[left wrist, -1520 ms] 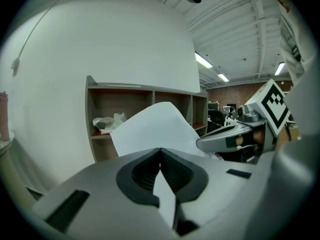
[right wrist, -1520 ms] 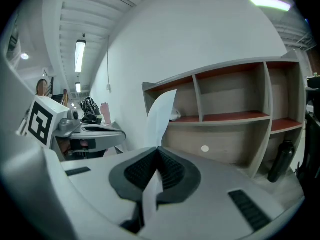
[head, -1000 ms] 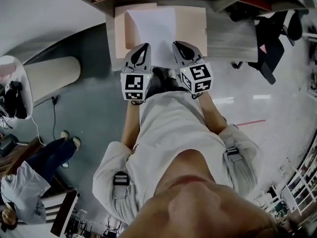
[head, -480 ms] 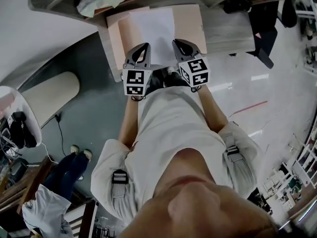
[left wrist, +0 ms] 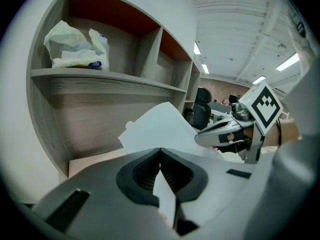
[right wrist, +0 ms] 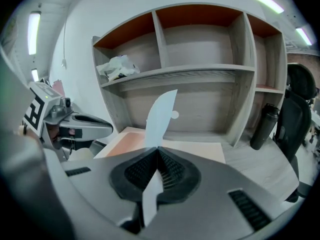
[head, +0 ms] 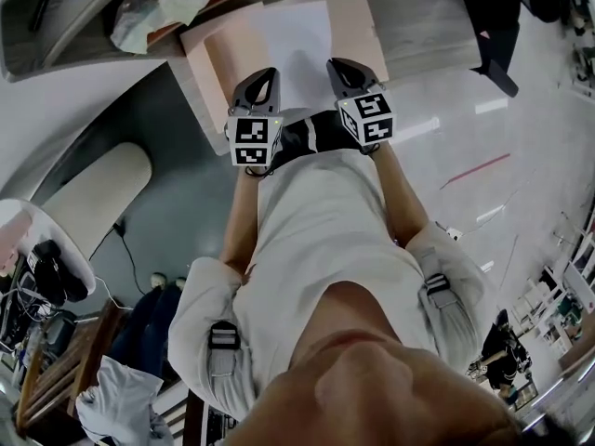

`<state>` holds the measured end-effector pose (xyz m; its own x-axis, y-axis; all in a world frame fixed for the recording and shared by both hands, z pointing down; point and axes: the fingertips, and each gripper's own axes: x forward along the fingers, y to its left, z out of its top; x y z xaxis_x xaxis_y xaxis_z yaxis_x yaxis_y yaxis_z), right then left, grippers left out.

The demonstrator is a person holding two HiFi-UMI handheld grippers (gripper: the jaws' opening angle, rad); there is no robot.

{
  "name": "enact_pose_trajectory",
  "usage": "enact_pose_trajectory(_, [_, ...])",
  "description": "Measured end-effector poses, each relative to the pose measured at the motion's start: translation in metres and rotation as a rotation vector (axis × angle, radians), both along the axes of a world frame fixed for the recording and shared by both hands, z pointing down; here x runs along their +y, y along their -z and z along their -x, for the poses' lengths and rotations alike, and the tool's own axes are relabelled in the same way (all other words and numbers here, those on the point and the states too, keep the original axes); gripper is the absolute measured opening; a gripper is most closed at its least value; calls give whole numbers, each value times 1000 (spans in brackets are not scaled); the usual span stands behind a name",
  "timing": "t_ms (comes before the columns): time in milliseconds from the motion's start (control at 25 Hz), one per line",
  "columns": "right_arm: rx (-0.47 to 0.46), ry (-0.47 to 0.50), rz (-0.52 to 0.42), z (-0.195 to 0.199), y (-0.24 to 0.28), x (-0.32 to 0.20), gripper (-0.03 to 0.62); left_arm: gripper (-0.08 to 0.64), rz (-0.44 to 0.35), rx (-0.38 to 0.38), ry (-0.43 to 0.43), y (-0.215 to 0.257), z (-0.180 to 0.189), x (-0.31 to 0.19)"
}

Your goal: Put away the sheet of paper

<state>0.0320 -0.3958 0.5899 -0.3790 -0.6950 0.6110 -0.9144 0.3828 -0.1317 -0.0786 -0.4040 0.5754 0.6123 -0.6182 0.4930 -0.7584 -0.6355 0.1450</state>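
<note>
A white sheet of paper [head: 299, 45] hangs over an open peach folder [head: 223, 56] on the wooden desk. My left gripper [head: 265, 74] is shut on the sheet's near left edge, and my right gripper [head: 340, 66] is shut on its near right edge. In the left gripper view the paper [left wrist: 157, 129] runs up from the closed jaws [left wrist: 160, 153], with the right gripper [left wrist: 225, 133] beside it. In the right gripper view the sheet [right wrist: 161, 115] stands edge-on out of the closed jaws [right wrist: 158, 151], above the folder [right wrist: 127, 140]; the left gripper [right wrist: 82, 125] shows at the left.
A shelf unit [right wrist: 200, 69] with open compartments rises at the back of the desk; a crumpled plastic bag [right wrist: 117, 66] lies in one. A black bottle [right wrist: 262, 126] stands at the desk's right. An office chair [head: 493, 21] is to the right. Another person [head: 112, 393] is at lower left.
The head view has swung, so the desk and folder now look tilted and sit further left. Both grippers keep their hold on the paper's near edge.
</note>
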Motion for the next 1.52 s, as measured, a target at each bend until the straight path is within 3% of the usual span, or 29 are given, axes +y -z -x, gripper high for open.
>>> enact_pose_trajectory(520, [34,24,110,-49,-73,-37,20,21,52,-51,45,-37,-18,-23])
enact_pose_trajectory(840, [42,56,172,-59,-113,-52,20,21,86,-69,55,-58,-32,-30])
enact_pose_trajectory(1160, [-31,23,244,-38,-146,-58,20,21,99,-89,62,-66,-30,-28])
enact_pose_trajectory(1520, [-58,66,279,14,-164,-60,20,21,119,-102,100,-80,-9,-21])
